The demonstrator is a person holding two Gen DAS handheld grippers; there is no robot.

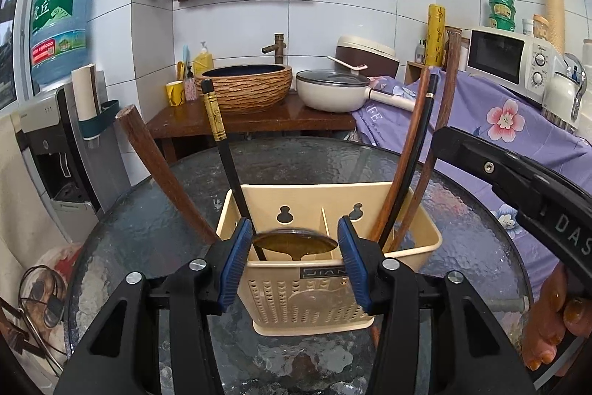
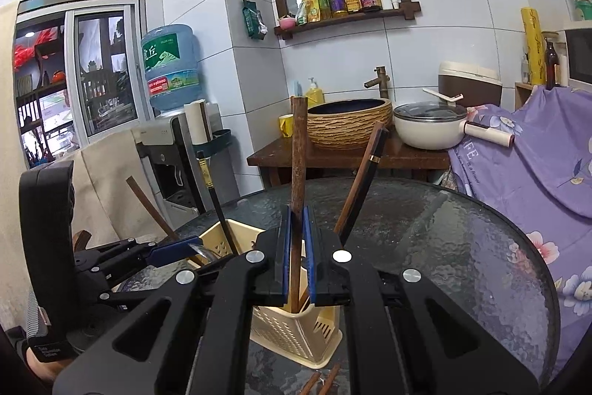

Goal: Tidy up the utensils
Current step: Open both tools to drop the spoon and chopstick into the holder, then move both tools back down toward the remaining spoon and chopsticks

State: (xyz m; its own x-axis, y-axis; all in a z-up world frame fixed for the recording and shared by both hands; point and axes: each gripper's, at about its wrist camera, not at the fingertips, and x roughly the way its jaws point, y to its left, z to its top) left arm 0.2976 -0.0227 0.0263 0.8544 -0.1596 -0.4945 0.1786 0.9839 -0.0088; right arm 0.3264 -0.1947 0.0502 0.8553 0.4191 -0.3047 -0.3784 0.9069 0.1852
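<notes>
Holder: a beige plastic utensil holder point(image 1: 329, 269) stands upright on the dark glass tabletop point(image 1: 148, 228), low in the middle of the left wrist view; a divider splits it into a left and a right compartment.
Left tool: the left tool point(image 1: 294, 263) stands open, its blue pads on either side of a spoon bowl point(image 1: 294, 241) and not pressing on it; the bowl lies at the holder's front rim over the left compartment.
Right tool: the right tool point(image 2: 297, 254) is clamped on a brown wooden stick point(image 2: 298, 180), low in the middle of the right wrist view.
Stick's axis: nearly vertical, top end toward the upper frame, lower end down inside the holder.
Other utensils: a black chopstick with a gold band point(image 1: 229, 169) leans up and left from the left compartment; brown and black sticks point(image 1: 407, 165) lean up and right from the right one; a thick wooden handle point(image 1: 162, 173) slants toward the left edge.
Only the left view: the divider, the spoon bowl, fingers point(image 1: 555, 328) at the lower right.
Only the right view: the grip on the stick, loose brown sticks point(image 2: 322, 382) on the tabletop at the bottom edge.
</notes>
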